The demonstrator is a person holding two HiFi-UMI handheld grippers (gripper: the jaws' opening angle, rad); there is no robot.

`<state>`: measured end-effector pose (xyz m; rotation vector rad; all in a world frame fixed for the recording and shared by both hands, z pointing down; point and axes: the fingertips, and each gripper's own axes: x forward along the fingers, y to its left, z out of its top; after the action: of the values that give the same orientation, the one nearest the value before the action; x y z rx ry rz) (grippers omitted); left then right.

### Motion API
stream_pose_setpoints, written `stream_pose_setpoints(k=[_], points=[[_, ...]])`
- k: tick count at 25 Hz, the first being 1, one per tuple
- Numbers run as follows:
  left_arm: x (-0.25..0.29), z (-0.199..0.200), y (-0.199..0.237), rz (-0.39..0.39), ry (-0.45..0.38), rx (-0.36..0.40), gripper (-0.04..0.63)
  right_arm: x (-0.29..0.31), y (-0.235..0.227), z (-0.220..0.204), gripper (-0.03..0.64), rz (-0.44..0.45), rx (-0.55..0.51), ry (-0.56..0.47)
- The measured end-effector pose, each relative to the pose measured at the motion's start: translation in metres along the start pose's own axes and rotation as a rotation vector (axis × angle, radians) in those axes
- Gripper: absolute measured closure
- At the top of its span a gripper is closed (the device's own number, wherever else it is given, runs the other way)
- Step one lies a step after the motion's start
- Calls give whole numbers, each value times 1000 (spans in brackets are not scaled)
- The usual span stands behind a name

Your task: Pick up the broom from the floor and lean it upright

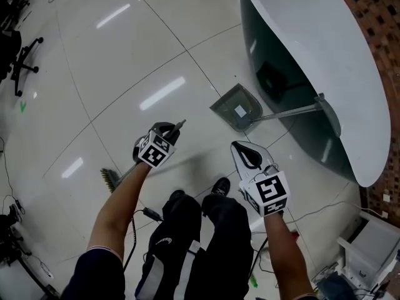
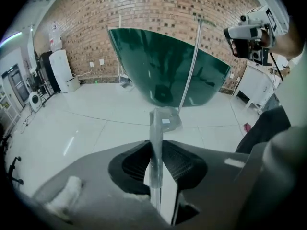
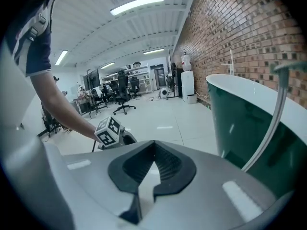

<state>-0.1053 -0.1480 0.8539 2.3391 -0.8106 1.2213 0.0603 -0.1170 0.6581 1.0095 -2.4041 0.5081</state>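
Observation:
My left gripper is shut on the grey broom handle, its ribbed pads pressing both sides. In the head view the handle tip pokes out past the jaws. The broom's bristle head hangs low behind the left forearm, above the tiled floor. My right gripper is raised beside it, shut with nothing between the pads. It shows at the upper right of the left gripper view as the right gripper. In the right gripper view the marker cube of the left gripper is visible.
A green tub with a white rim stands ahead on the right against a brick wall. A grey dustpan sits on the floor, its long handle leaning on the tub. An office chair stands far left, a white cabinet at lower right.

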Motion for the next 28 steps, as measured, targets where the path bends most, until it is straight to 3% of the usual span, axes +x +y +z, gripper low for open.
stream_pose_setpoints(k=[8, 14, 20, 28], points=[[-124, 84, -2, 39, -118, -16, 511, -57, 40, 93, 612, 22, 14, -10], [-191, 133, -9, 38, -191, -8, 511, -94, 52, 137, 612, -18, 23, -25], [-244, 163, -25, 9, -268, 3, 511, -133, 64, 155, 612, -107, 65, -58], [-282, 197, -71, -90, -354, 43, 509, -188, 90, 163, 611, -248, 100, -88]])
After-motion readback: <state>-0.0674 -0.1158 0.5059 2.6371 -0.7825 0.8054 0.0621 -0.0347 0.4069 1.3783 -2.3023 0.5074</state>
